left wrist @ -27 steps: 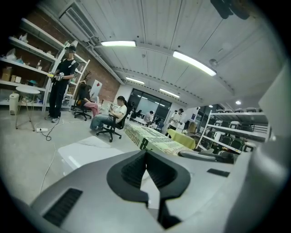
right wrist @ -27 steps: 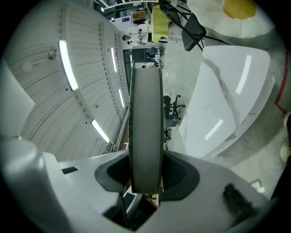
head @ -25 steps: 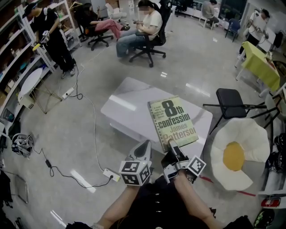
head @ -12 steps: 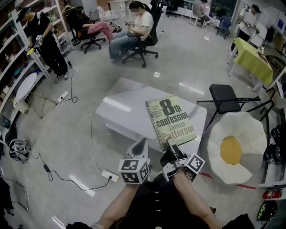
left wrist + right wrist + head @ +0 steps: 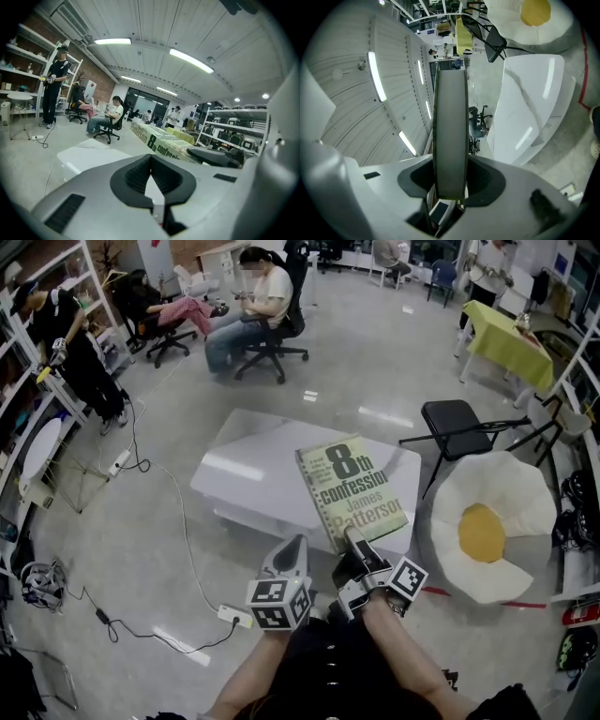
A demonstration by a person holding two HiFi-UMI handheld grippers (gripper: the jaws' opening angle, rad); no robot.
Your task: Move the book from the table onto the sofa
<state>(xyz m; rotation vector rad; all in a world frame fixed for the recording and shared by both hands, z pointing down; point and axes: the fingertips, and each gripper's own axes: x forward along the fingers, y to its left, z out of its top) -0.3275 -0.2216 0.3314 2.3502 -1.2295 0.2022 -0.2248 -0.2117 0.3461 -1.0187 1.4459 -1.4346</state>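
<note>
The book point(image 5: 352, 488), a pale green paperback with large black title print, is held face up and tilted over the near right corner of the low white table point(image 5: 253, 474). My right gripper point(image 5: 354, 538) is shut on its near edge; in the right gripper view the book's page edge point(image 5: 450, 117) stands clamped between the jaws of the right gripper point(image 5: 450, 187). My left gripper point(image 5: 292, 554) hovers just left of it, shut and empty. The left gripper view looks past the left gripper point(image 5: 151, 176) at the book point(image 5: 164, 140) on the right. A white and yellow egg-shaped soft seat point(image 5: 487, 531) lies right of the table.
A black folding chair point(image 5: 455, 418) stands behind the egg-shaped seat. A power strip point(image 5: 230, 615) with a cable lies on the floor at my left. People sit on office chairs point(image 5: 262, 296) at the back, one stands by shelves point(image 5: 56, 343), and a yellow-green table point(image 5: 511, 343) is far right.
Both grippers and the book keep almost the same place. The head view has swung a little, so the table and the egg-shaped seat have slid slightly left and up in the picture.
</note>
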